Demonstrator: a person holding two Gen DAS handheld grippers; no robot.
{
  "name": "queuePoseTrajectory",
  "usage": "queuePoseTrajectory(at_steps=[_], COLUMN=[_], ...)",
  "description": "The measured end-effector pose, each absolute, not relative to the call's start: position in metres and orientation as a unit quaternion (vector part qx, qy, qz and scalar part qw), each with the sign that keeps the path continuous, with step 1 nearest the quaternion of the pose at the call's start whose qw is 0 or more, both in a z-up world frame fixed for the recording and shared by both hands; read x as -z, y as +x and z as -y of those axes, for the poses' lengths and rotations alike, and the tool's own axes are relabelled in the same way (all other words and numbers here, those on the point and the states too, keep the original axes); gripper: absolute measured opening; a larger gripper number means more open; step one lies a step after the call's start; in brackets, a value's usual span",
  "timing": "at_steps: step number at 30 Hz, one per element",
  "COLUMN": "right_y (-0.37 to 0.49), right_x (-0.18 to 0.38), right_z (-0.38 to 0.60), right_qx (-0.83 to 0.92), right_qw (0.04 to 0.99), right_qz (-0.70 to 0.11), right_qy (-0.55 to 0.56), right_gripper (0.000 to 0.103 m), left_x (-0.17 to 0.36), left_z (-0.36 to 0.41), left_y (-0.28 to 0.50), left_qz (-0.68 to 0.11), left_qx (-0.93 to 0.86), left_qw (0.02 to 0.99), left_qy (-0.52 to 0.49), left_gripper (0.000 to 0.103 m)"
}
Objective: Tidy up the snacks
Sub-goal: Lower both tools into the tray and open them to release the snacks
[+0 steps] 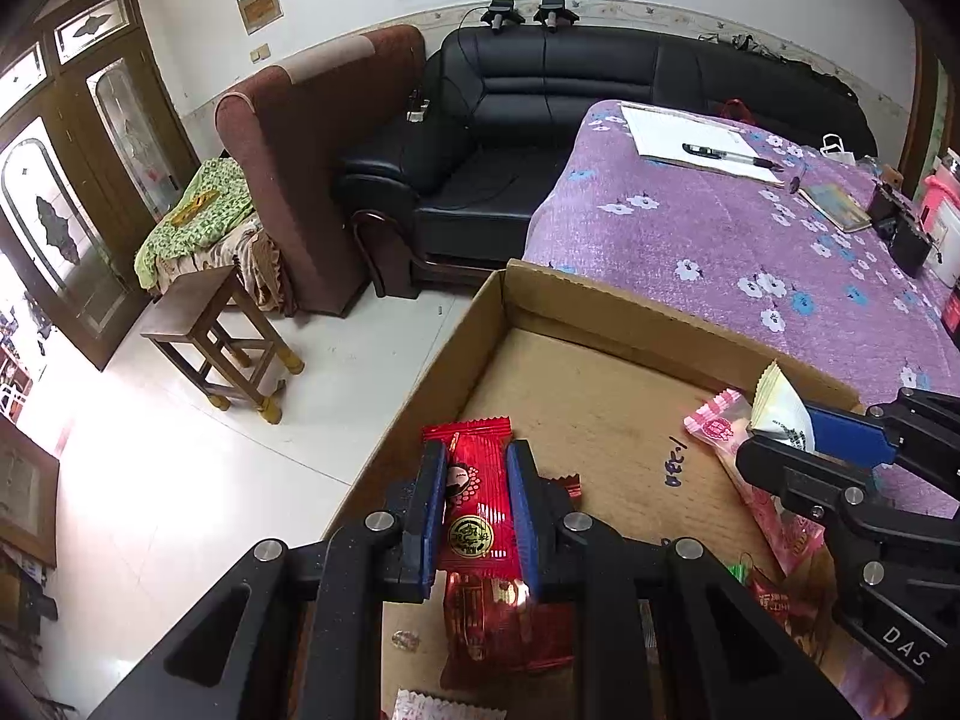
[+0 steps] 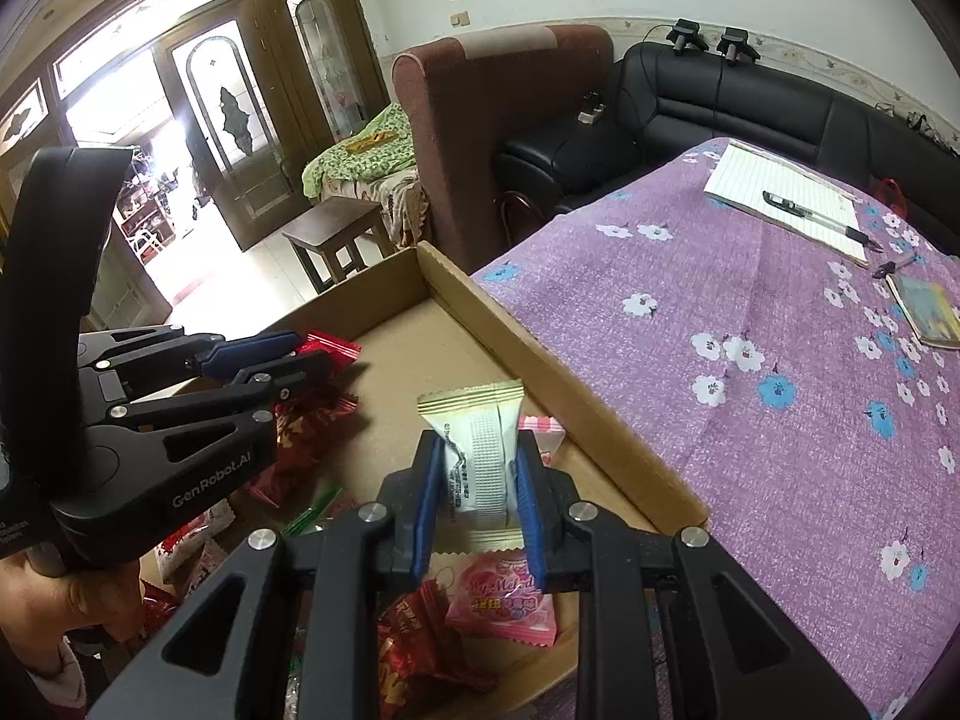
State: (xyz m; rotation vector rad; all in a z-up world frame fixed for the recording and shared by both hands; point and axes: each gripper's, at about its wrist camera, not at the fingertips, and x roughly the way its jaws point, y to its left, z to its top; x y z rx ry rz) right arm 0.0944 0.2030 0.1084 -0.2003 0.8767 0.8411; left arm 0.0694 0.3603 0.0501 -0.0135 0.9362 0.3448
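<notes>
Left wrist: jaws pinching red packet (image 1: 476,510), right wrist: jaws pinching white packet (image 2: 480,456)

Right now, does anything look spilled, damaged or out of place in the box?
Nothing stands out. The box looks intact, with loose snacks inside it. The left gripper holds a red packet, the right gripper a white packet.

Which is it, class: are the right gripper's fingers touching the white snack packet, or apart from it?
Touching. The right wrist view shows both blue fingers pressed against the sides of the white snack packet, held upright above the cardboard box.
</notes>
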Motion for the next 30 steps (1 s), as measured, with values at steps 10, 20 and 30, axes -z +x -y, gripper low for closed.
queuePoseTrajectory(at_steps=[10, 20, 30], right_y=[0.0967, 0.0952, 0.0944], right_x=[-0.1064, -0.1078, -0.1083], right_z=[-0.2031, -0.2034, -0.2046], right_qx=[-0.391, -0.390, -0.389], right_qw=[0.816, 0.818, 0.817], right_qz=[-0.414, -0.411, -0.411], right_qy=[-0.097, -0.101, -0.106], right_gripper=[0.023, 0.023, 0.023], left_x=[-0.0500, -0.0490, -0.0439], left_z=[-0.3601, -0.3612, -0.3616], left_y=[0.0728, 0.0740, 0.0779], left_qz=[-0.450, -0.452, -0.456], left_qx=[-0.165, -0.165, -0.165], left_qw=[0.877, 0.877, 0.875], left_qy=[-0.003, -0.003, -0.006], left_gripper=[0.022, 0.022, 0.022])
